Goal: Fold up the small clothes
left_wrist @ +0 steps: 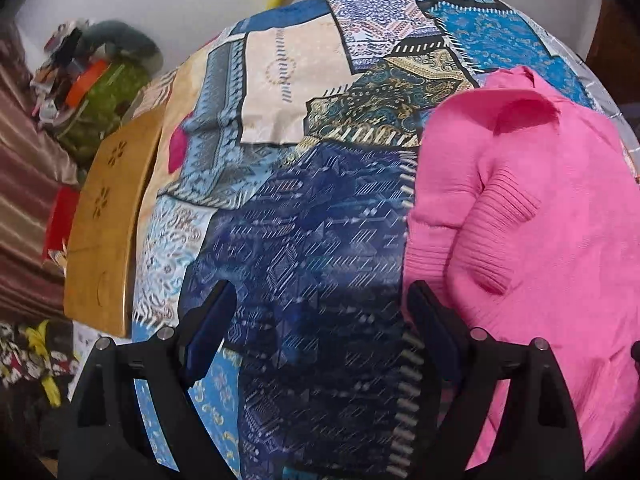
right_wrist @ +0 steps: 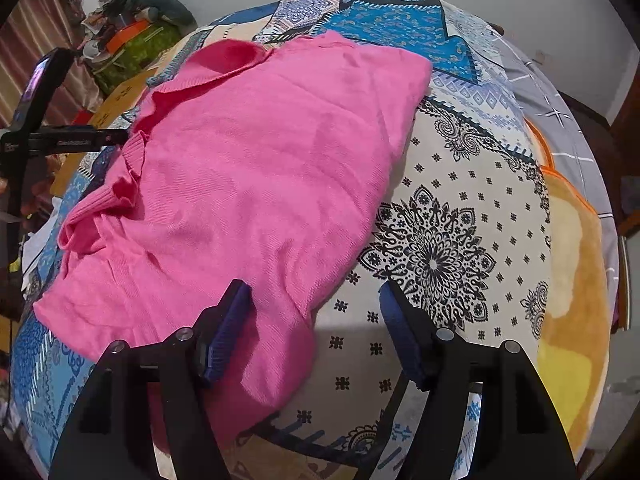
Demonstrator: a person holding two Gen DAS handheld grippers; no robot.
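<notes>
Two black fingers with dark blue pads fill the bottom of each view. Seen from the left wrist, the left gripper (left_wrist: 320, 320) has its fingers spread wide and holds nothing; between them lies only the dark blue patch of a patchwork bedsheet (left_wrist: 280, 120). Its right finger sits just beside the ribbed hem of a pink sweater (left_wrist: 520, 220), which fills the view from 2 o'clock to 5 o'clock. One ribbed cuff is folded across the sweater's front.

Seen from the right wrist, the right gripper (right_wrist: 316, 320) is also spread wide and empty. The pink sweater (right_wrist: 248, 168) lies flat on the bed, running from 10 o'clock through the centre to 6 o'clock. Its lower corner reaches between the fingers, and the left finger (right_wrist: 228, 332) hovers over the fabric; whether it touches cannot be told. The right finger is over a white patch printed with a black mandala (right_wrist: 432, 264).

At 9 o'clock in this view the other gripper's black body (right_wrist: 60, 136) shows at the sweater's far edge. An orange blanket (right_wrist: 572, 280) lies at 3 o'clock. A wooden board (left_wrist: 108, 220) stands at 9 o'clock in the left view, with a heap of clutter (left_wrist: 92, 92) at 10 o'clock.
</notes>
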